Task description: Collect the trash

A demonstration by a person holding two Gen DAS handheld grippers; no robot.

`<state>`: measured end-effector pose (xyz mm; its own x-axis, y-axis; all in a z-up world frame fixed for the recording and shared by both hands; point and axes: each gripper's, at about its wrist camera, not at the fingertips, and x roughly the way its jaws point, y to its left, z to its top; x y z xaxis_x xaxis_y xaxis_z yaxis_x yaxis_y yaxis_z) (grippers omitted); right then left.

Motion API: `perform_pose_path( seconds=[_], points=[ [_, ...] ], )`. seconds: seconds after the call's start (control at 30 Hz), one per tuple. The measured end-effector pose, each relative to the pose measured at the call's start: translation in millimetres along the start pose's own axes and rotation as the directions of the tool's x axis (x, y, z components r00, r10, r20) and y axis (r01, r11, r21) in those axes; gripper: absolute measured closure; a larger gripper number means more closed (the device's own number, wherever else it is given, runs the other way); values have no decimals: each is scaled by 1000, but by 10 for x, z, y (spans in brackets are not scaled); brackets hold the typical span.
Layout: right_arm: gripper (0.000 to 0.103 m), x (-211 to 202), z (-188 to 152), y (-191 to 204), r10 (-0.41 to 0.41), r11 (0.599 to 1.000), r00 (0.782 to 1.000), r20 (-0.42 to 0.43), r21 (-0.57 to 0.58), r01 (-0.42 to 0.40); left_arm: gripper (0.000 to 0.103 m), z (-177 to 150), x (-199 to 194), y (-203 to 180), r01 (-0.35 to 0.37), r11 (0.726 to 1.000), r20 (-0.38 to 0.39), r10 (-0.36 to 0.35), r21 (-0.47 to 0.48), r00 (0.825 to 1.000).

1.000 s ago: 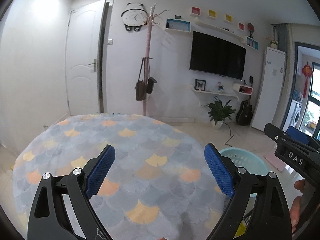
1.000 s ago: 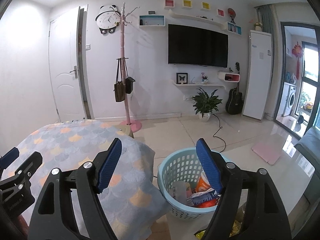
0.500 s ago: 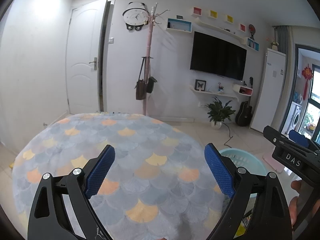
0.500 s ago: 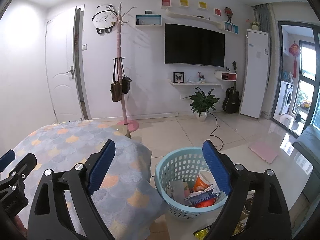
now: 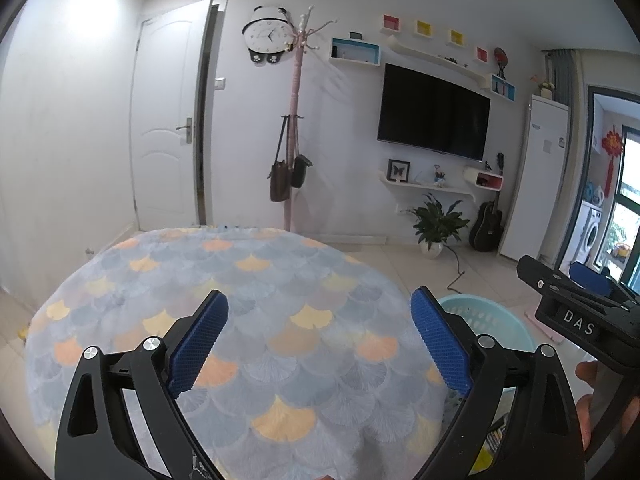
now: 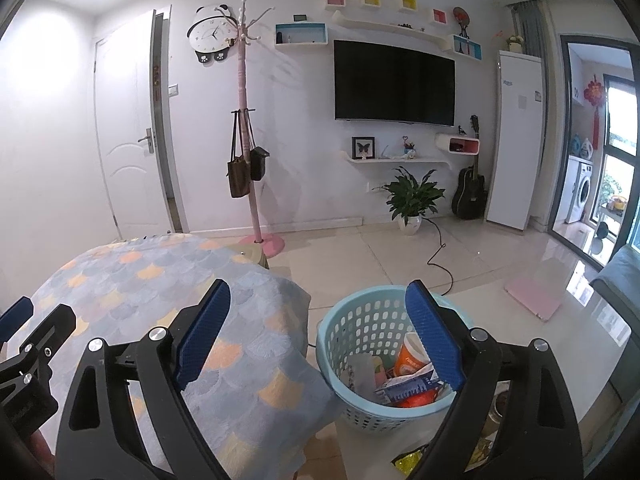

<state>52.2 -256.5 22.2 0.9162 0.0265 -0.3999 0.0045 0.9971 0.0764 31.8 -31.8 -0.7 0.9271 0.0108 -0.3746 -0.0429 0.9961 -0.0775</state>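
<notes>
A light blue perforated basket [image 6: 372, 324] stands on the floor right of the table and holds several pieces of trash, among them an orange cup [image 6: 410, 356] and a blue-and-white wrapper [image 6: 404, 390]. The basket's rim also shows in the left wrist view [image 5: 488, 320]. My right gripper [image 6: 318, 332] is open and empty, held above the table edge and the basket. My left gripper [image 5: 320, 336] is open and empty above the table with the scale-patterned cloth [image 5: 240, 300]. No trash shows on the cloth.
A yellow wrapper [image 6: 408, 458] lies on the floor at the bottom edge near the basket. A pink coat stand [image 6: 246, 120] with bags, a potted plant [image 6: 412, 196], a guitar [image 6: 470, 192], a floor cable [image 6: 440, 256] and a pink mat [image 6: 534, 294] lie beyond.
My right gripper has opened wider and drawn back a little from the basket. The left gripper has barely moved.
</notes>
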Motion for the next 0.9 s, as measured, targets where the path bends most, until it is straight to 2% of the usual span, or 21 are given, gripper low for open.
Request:
perform_pose_path(
  seconds=[0.47,0.63,0.9],
  points=[
    [18,8,-40,28,8,1000,1000,-9,-14,-8,10,-4,-29,8,10,1000,-13,-10,-7,1000],
    [18,6,-43,51,11,1000,1000,-10,-22,-11,10,-5,-19,7,-21,1000,-22,21,10,1000],
    [18,-3,-37,46,12,1000,1000,-9,-18,-12,10,-2,-31,63,-25,1000,-14,25,-3,1000]
  ],
)
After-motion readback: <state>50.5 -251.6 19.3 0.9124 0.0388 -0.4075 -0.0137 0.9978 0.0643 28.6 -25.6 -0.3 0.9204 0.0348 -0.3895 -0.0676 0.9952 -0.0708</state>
